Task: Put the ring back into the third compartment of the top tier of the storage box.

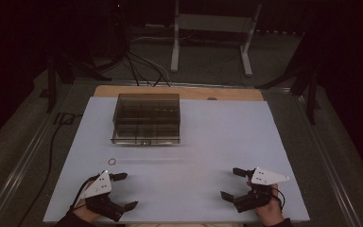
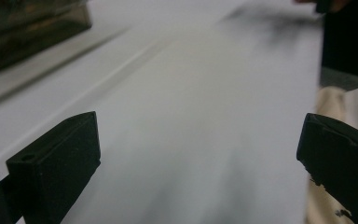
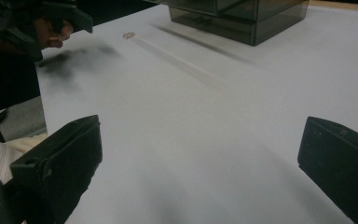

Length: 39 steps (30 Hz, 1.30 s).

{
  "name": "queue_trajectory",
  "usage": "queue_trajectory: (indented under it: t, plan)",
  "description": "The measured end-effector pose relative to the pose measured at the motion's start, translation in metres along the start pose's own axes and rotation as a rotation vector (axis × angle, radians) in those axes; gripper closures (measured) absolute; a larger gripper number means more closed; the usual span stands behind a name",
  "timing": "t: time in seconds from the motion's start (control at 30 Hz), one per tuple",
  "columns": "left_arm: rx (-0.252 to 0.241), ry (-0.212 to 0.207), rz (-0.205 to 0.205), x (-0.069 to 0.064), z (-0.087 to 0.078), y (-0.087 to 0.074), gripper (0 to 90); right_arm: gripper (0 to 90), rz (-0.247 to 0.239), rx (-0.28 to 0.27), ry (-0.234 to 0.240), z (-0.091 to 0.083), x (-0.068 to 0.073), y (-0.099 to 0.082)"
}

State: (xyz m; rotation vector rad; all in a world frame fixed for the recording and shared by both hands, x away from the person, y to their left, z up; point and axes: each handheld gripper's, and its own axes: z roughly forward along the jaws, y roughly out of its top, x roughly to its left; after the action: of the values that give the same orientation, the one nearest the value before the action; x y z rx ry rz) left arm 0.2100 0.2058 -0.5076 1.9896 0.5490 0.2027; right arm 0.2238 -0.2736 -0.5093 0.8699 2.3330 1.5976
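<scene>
1. Nearest the camera, the left gripper (image 1: 123,191) rests at the near-left table (image 1: 208,142) edge, jaws spread wide and empty.
2. Just ahead of it lies a small rubber band (image 1: 112,161), thin and flat; closing jaws could skid over it.
3. Farther back stands the smoked drawer box (image 1: 146,118), shut.
4. Rightward, bare board gives free room; the right gripper (image 1: 232,183) gapes, holding nothing.

Your left gripper (image 1: 124,190) sat at seven o'clock, your right gripper (image 1: 232,184) at five (both jaws spread wide, nothing held).
</scene>
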Motion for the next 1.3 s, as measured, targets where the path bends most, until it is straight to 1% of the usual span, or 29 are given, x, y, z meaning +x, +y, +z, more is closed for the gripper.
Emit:
queue_trajectory:
  t: [0.03, 0.07, 0.13, 0.2, 0.27, 0.3, 0.33, 0.37, 0.4, 0.43, 0.47, 0.5, 0.53, 0.57, 0.7, 0.73, 0.8, 0.83, 0.87, 0.93, 1.0, 1.07, 1.13, 1.2, 1.27, 1.3]
  plan:
    - [0.001, -0.003, -0.007, -0.001, 0.0, 0.003, 0.6, 0.0, 0.002, -0.005, -0.001, -0.001, 0.0, 0.0]
    - [-0.024, -0.001, 0.005, -0.003, -0.001, 0.007, 0.6, 0.0, 0.005, -0.009, 0.0, -0.001, 0.0, 0.0]
    - [-0.016, -0.008, 0.015, -0.005, -0.003, 0.012, 0.7, 0.0, 0.012, -0.024, 0.003, -0.003, -0.001, 0.001]
    - [-0.014, -0.024, 0.013, -0.008, -0.005, 0.018, 0.7, 0.0, 0.011, -0.032, -0.002, -0.004, -0.001, 0.001]
    - [-0.012, -0.028, 0.033, -0.011, -0.007, 0.024, 0.6, 0.0, 0.011, -0.04, -0.001, -0.005, 0.0, 0.001]
    - [-0.014, -0.033, 0.033, -0.012, -0.007, 0.027, 0.6, 0.0, 0.011, -0.042, -0.004, -0.004, 0.0, 0.002]
    - [-0.013, -0.034, 0.045, -0.014, -0.008, 0.03, 0.7, 0.0, 0.008, -0.041, -0.007, -0.004, 0.0, 0.002]
    - [-0.017, -0.033, 0.052, -0.015, -0.008, 0.032, 0.7, 0.0, 0.007, -0.041, -0.005, -0.004, 0.0, 0.002]
    - [-0.026, -0.024, 0.065, -0.016, -0.009, 0.035, 0.7, 0.0, 0.008, -0.042, -0.005, -0.004, 0.0, 0.002]
    - [-0.034, -0.025, 0.068, -0.016, -0.009, 0.037, 0.7, 0.0, 0.005, -0.043, -0.007, -0.005, 0.001, 0.002]
    - [-0.054, -0.041, 0.06, -0.016, -0.01, 0.04, 0.7, 0.0, 0.006, -0.045, -0.005, -0.005, 0.001, 0.002]
    - [-0.054, -0.041, 0.06, -0.016, -0.01, 0.04, 0.7, 0.0, 0.006, -0.045, -0.005, -0.005, 0.001, 0.002]
    - [-0.068, -0.035, 0.063, -0.016, -0.011, 0.043, 0.7, 0.0, 0.006, -0.047, -0.007, -0.005, 0.0, 0.002]
    - [-0.064, -0.034, 0.063, -0.015, -0.012, 0.046, 0.7, 0.0, 0.008, -0.05, -0.004, -0.005, 0.001, 0.002]
    - [-0.069, -0.053, 0.063, -0.013, -0.012, 0.053, 0.7, 0.0, 0.013, -0.053, -0.004, -0.005, 0.001, 0.002]
    - [-0.079, -0.06, 0.068, -0.012, -0.012, 0.054, 0.7, 0.0, 0.008, -0.051, -0.007, -0.005, 0.001, 0.002]
    - [-0.105, -0.072, 0.063, -0.01, -0.013, 0.057, 0.7, 0.0, 0.009, -0.047, -0.004, -0.004, 0.001, 0.002]
    - [-0.107, -0.074, 0.06, -0.009, -0.012, 0.058, 0.7, 0.0, 0.006, -0.045, -0.005, -0.004, 0.001, 0.002]
    - [-0.099, -0.071, 0.061, -0.008, -0.012, 0.059, 0.7, 0.0, 0.005, -0.046, -0.004, -0.004, 0.001, 0.002]
    - [-0.099, -0.068, 0.054, -0.006, -0.011, 0.061, 0.7, 0.0, 0.006, -0.047, -0.002, -0.004, 0.001, 0.002]
    - [-0.108, -0.065, 0.053, -0.004, -0.012, 0.063, 0.7, 0.0, 0.008, -0.047, -0.002, -0.004, 0.001, 0.002]
    - [-0.105, -0.059, 0.056, -0.003, -0.013, 0.064, 0.7, 0.0, 0.009, -0.047, -0.003, -0.004, 0.001, 0.002]
    - [-0.124, -0.047, 0.049, 0.001, -0.016, 0.066, 0.7, 0.0, 0.01, -0.048, -0.003, -0.005, 0.001, 0.002]
    - [-0.128, -0.048, 0.035, 0.004, -0.018, 0.068, 0.8, 0.0, 0.008, -0.046, -0.002, -0.004, 0.001, 0.002]
    - [-0.136, -0.025, 0.035, 0.006, -0.021, 0.07, 0.7, 0.0, 0.008, -0.046, -0.001, -0.004, 0.001, 0.002]
    - [-0.135, -0.023, 0.031, 0.007, -0.021, 0.071, 0.8, 0.0, 0.008, -0.046, -0.005, -0.004, 0.001, 0.002]
